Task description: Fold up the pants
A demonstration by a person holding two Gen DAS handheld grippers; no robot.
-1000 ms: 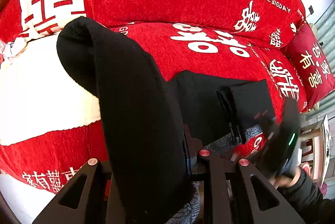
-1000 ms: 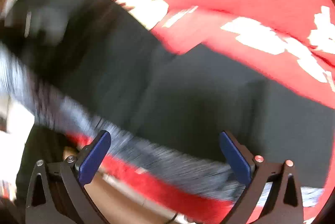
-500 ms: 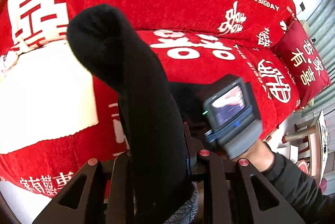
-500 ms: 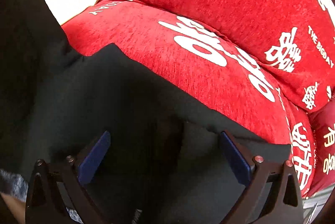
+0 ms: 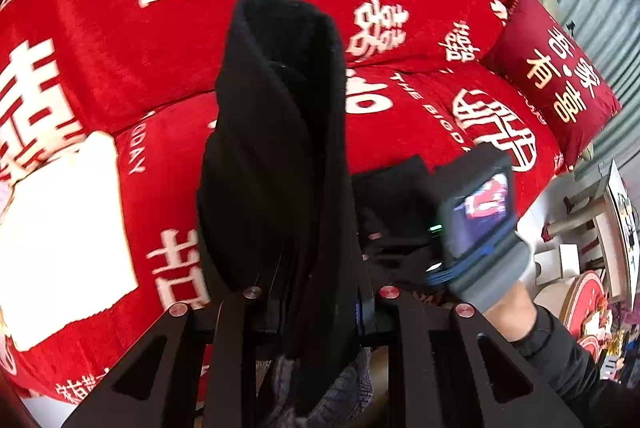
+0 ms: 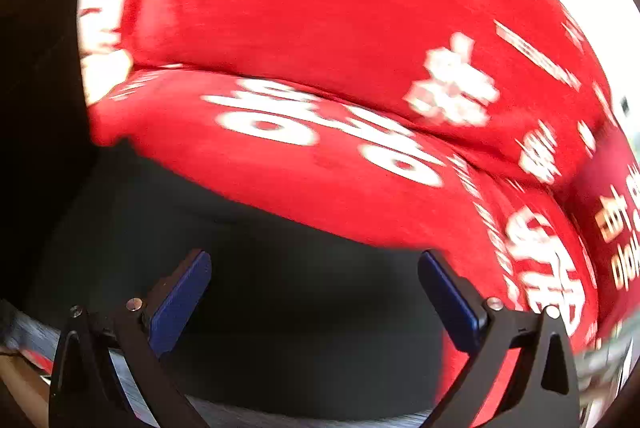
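Note:
The black pants (image 5: pixel 276 156) stand up as a folded bundle clamped in my left gripper (image 5: pixel 316 300), which is shut on them above the red sofa seat. The rest of the pants (image 6: pixel 280 300) lies flat on the seat in the right wrist view. My right gripper (image 6: pixel 316 292) is open, its blue pads (image 6: pixel 180 300) spread over the flat black cloth without holding it. The right gripper also shows in the left wrist view (image 5: pixel 476 224), low to the right of the bundle.
The red sofa (image 5: pixel 400 108) with white characters fills both views. A white cloth (image 5: pixel 60 236) lies on the seat at left. A dark red cushion (image 5: pixel 556 76) sits at the right end. Small furniture and clutter (image 5: pixel 592 268) stand beyond the sofa's right end.
My left gripper has carried the pants bundle to the right over the seat. My right gripper, open throughout, has shifted right over the flat cloth.

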